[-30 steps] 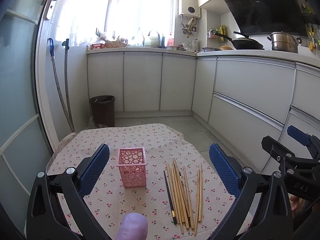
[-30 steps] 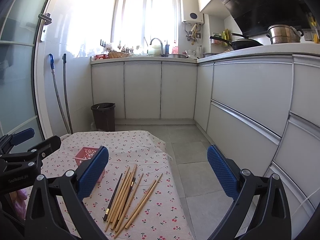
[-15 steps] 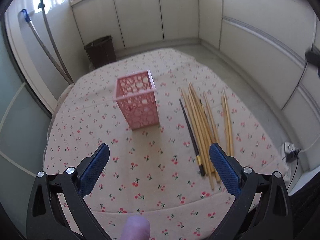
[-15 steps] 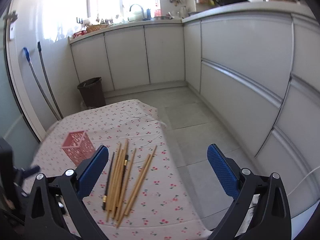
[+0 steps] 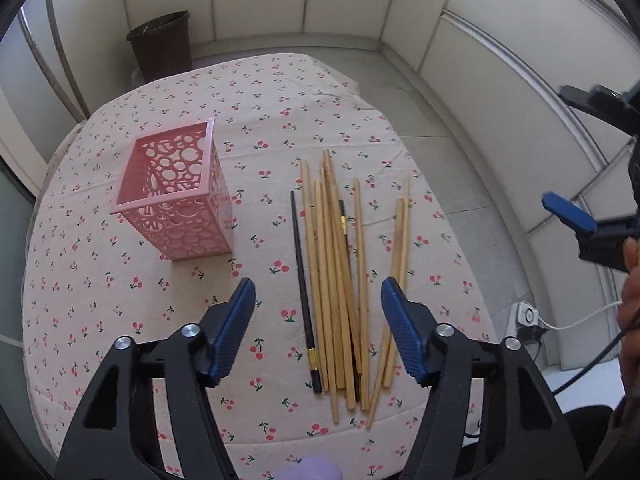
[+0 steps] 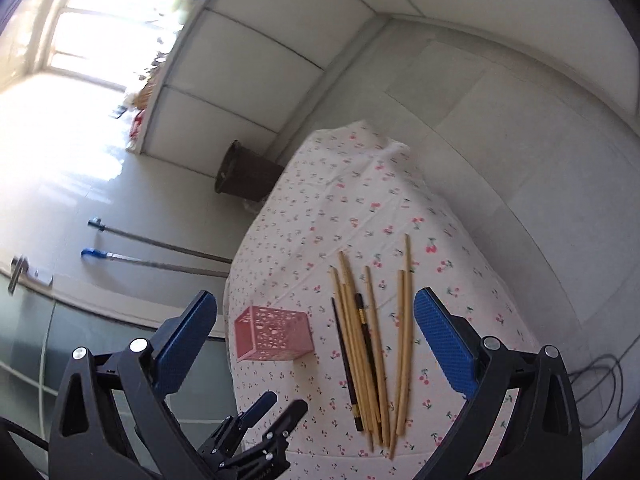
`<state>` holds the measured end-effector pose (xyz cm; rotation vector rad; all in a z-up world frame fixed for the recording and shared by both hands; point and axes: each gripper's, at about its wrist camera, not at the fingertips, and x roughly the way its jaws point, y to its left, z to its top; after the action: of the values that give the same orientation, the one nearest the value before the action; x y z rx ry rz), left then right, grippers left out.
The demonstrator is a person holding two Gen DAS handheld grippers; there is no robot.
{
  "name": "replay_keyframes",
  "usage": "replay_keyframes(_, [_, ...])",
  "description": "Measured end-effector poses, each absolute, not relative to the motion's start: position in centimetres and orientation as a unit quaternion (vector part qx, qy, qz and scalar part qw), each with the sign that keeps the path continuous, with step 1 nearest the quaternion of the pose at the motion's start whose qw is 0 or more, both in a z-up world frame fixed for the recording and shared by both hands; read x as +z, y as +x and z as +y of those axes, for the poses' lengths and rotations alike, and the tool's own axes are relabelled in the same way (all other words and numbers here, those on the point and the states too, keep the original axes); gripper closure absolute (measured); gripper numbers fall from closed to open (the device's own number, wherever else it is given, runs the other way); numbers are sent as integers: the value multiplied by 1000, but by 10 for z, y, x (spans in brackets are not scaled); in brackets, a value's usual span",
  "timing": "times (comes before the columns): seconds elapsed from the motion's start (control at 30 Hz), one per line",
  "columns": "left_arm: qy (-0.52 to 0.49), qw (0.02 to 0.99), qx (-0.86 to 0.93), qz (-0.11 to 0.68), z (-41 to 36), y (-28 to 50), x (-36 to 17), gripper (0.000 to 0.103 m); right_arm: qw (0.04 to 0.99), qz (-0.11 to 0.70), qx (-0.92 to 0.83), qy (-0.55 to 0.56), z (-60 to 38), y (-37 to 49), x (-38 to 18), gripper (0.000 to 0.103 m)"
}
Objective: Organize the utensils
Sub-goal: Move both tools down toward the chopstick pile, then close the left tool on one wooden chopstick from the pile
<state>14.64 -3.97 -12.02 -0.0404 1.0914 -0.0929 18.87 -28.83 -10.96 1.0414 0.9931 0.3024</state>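
Both cameras have tipped down off the window and counters since a second ago, and the left gripper [image 5: 318, 308] has narrowed its spread, though its blue pads [image 5: 236, 328] are still parted and hold nothing. It hangs above the near ends of the chopsticks [image 5: 340, 280], which lie in a loose bundle right of centre in the left wrist view: mostly pale wooden sticks, with one dark stick [image 5: 302, 280] along their left side and another dark one partly buried among them. Two wooden sticks lie slightly off to the right of the rest. Left of them, apart from the bundle, the pink perforated holder [image 5: 176, 196] stands upright on the cherry-print tablecloth [image 5: 100, 300], with nothing in it that I can see. Beyond the table, at the upper left of that frame, a dark waste bin [image 5: 160, 44] sits on the floor against white cabinet fronts [image 5: 260, 0]. The right gripper [image 6: 316, 348] looks down from a rolled angle, jaws wide apart and holding nothing, its view taking in the same chopsticks at lower centre, the holder to their left, two long handles [image 6: 160, 256] at mid left of the frame, and grey floor tiles [image 6: 500, 120] at the upper right.
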Motion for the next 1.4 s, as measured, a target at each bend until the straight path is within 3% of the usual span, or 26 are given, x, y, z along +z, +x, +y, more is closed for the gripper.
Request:
replay_keyframes(0.13, [-58, 819, -1, 571, -34, 172, -157, 73, 725, 463, 135, 492, -295, 193, -116, 7])
replay_keyframes(0.23, [-62, 821, 32, 567, -34, 184, -171, 83, 726, 468, 132, 486, -298, 194, -116, 7])
replay_keyframes(0.6, [-30, 839, -34, 542, -74, 220, -153, 84, 720, 467, 95, 504, -322, 184, -118, 7])
replay_keyframes(0.97, [0, 797, 36, 603, -83, 326, -199, 79, 723, 463, 89, 504, -339, 188, -118, 7])
replay_keyframes(1.07, [-10, 802, 25, 597, -78, 333, -201, 85, 720, 470, 90, 503, -336, 191, -122, 7])
replay_keyframes(1.1, [-11, 804, 19, 595, -78, 333, -200, 95, 717, 474, 91, 503, -335, 193, -125, 7])
replay_keyframes(1.4, [-66, 828, -56, 553, -61, 273, -150, 96, 703, 530, 54, 472, -312, 218, -158, 7])
